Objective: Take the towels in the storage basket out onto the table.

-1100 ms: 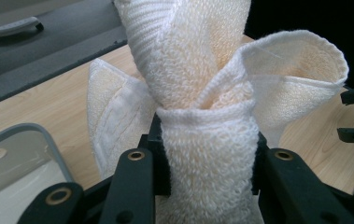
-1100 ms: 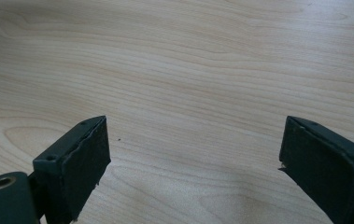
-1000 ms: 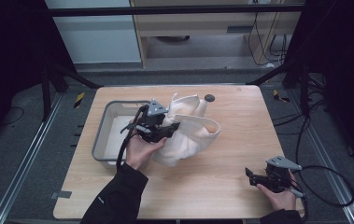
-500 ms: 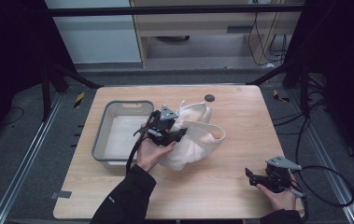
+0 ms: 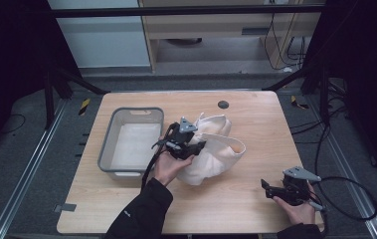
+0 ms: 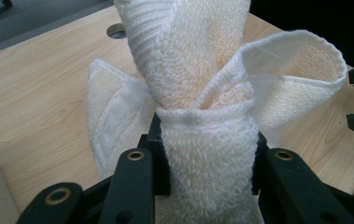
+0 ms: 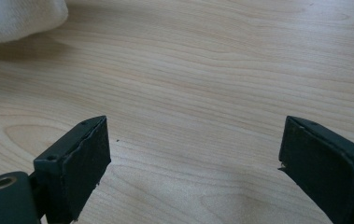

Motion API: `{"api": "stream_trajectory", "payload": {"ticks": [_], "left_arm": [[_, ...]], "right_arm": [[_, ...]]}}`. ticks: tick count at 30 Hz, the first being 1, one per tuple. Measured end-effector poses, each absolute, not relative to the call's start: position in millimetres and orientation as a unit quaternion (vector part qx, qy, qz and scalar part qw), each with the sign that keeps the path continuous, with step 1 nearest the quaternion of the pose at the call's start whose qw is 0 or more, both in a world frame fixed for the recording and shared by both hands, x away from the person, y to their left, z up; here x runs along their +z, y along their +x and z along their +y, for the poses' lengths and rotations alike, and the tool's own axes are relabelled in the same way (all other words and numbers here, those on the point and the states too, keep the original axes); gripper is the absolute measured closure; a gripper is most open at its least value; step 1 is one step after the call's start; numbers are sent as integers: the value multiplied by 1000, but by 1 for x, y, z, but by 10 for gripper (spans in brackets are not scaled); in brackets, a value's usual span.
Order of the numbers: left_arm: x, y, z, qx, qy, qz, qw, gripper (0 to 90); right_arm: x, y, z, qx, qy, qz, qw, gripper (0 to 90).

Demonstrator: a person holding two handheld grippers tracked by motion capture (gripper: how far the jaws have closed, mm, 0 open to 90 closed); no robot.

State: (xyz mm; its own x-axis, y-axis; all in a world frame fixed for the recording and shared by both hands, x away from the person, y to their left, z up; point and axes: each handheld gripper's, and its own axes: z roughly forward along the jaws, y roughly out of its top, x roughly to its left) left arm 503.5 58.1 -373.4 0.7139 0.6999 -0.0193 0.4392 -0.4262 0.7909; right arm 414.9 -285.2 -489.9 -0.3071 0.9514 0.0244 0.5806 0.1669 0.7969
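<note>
A cream-white towel lies bunched at the middle of the wooden table, its lower folds resting on the wood. My left gripper is shut on a gathered fold of that towel; the jaws press it from both sides in the left gripper view. Loose flaps of cloth fan out beyond the jaws. My right gripper rests low at the table's front right, open, with bare wood between its fingers. A corner of the towel shows at the top left of the right gripper view.
A grey plastic bin with a white cloth lying flat inside stands on the left part of the table, close to my left hand. A round dark grommet sits near the far edge. Cables trail from the right gripper off the table's right side.
My left gripper has carried the towel rightward from the bin's edge toward the table's middle and lowered it. The right gripper has stayed where it was.
</note>
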Motion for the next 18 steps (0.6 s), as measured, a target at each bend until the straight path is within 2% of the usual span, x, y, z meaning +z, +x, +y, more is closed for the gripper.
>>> {"api": "stream_trajectory", "payload": {"ticks": [18], "left_arm": [[-404, 506, 51, 140, 839, 339, 401, 640]], "right_arm": [[-490, 415, -285, 364, 531, 723, 251, 88]]}}
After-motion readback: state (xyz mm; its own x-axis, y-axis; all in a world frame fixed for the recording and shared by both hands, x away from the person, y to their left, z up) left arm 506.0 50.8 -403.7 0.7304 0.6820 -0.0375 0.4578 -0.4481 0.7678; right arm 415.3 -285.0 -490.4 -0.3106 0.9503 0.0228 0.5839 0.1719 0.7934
